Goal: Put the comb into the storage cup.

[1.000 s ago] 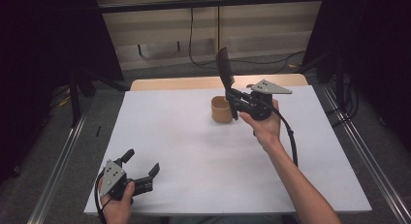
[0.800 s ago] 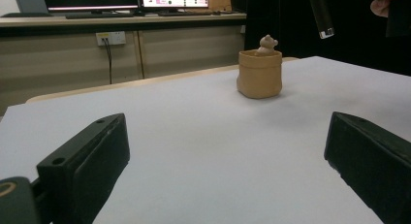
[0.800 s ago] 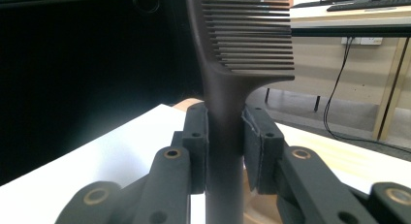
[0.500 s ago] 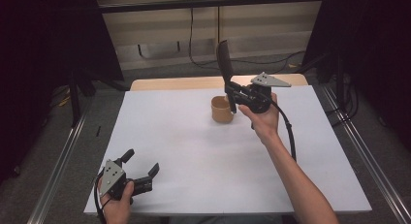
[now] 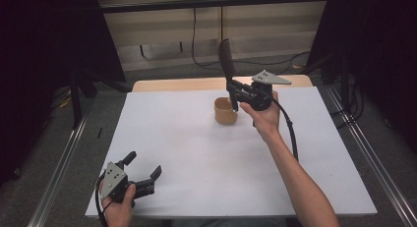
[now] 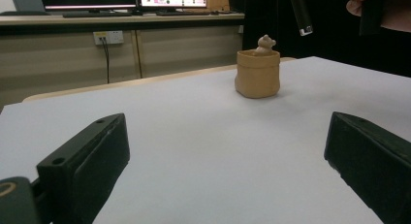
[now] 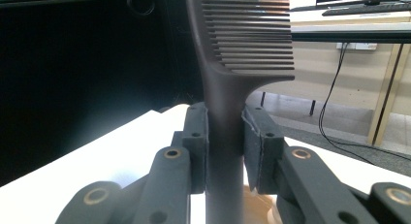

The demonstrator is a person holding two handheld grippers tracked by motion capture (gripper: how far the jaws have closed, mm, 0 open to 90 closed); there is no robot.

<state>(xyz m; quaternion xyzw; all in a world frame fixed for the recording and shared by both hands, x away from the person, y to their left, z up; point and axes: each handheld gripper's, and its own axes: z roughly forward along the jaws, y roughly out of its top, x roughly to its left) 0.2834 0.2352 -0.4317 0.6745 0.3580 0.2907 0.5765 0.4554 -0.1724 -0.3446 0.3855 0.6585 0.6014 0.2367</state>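
A black comb (image 5: 226, 55) stands upright, teeth end up, with my right gripper (image 5: 232, 93) shut on its handle. In the right gripper view both pads (image 7: 196, 136) clamp the comb (image 7: 242, 40) below its teeth. The handle's lower end hangs just above a tan pot (image 5: 225, 112) at the far middle of the white table (image 5: 196, 153). In the left gripper view, a small bear figure peeks from the pot (image 6: 257, 73), and the comb's tip (image 6: 300, 13) is above it. My left gripper (image 5: 143, 164) rests open and empty at the near left corner, facing the pot.
The table's wooden back edge (image 5: 172, 84) lies just behind the pot. Cables and a dark rail run along the floor and wall behind. Metal rails (image 5: 59, 163) flank both sides of the table. The right gripper's cable (image 5: 290, 133) trails along the forearm.
My right gripper has shifted slightly up and away with the comb. The left gripper has stayed where it was.
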